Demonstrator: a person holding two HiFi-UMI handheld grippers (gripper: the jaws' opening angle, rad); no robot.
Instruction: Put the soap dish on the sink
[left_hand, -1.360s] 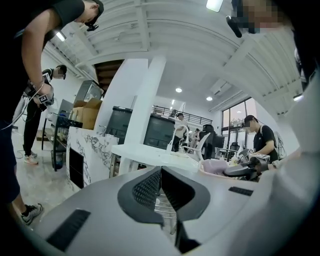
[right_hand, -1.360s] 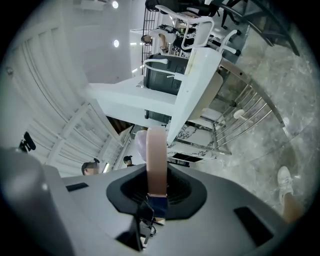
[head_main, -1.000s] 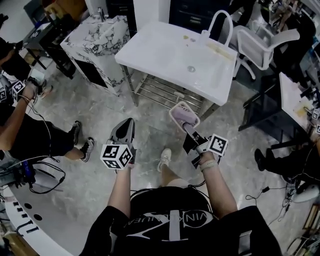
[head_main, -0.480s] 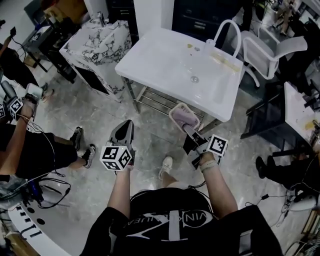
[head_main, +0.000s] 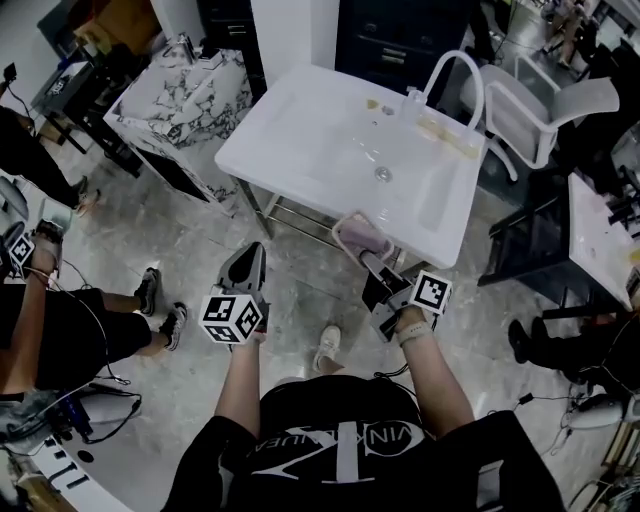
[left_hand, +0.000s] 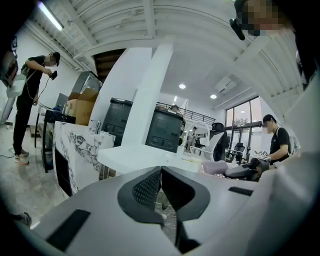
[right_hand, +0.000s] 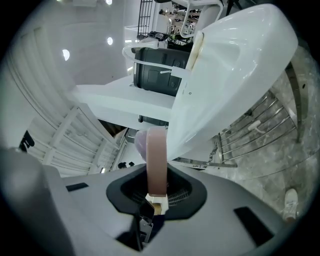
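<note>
The soap dish (head_main: 360, 235) is not on the sink (head_main: 320, 140) yet: it hangs in the air, clamped by its rim in the right gripper (head_main: 368, 258), just at the sink's near edge in the head view. The right gripper view shows the jaws pressed on the dish (right_hand: 156, 155) edge-on, with the underside of the basin (right_hand: 235, 75) ahead, so the dish looks to sit below the rim rather than over it. The left gripper (head_main: 248, 265) is held out over the floor, well short of the sink, its jaws together with nothing between them (left_hand: 161, 176). By my reading, pickup is done and the carry is nearly over; what is left is to lift the dish above the rim, set it flat on the top, perhaps near the tap (head_main: 455, 70), and let go
</note>
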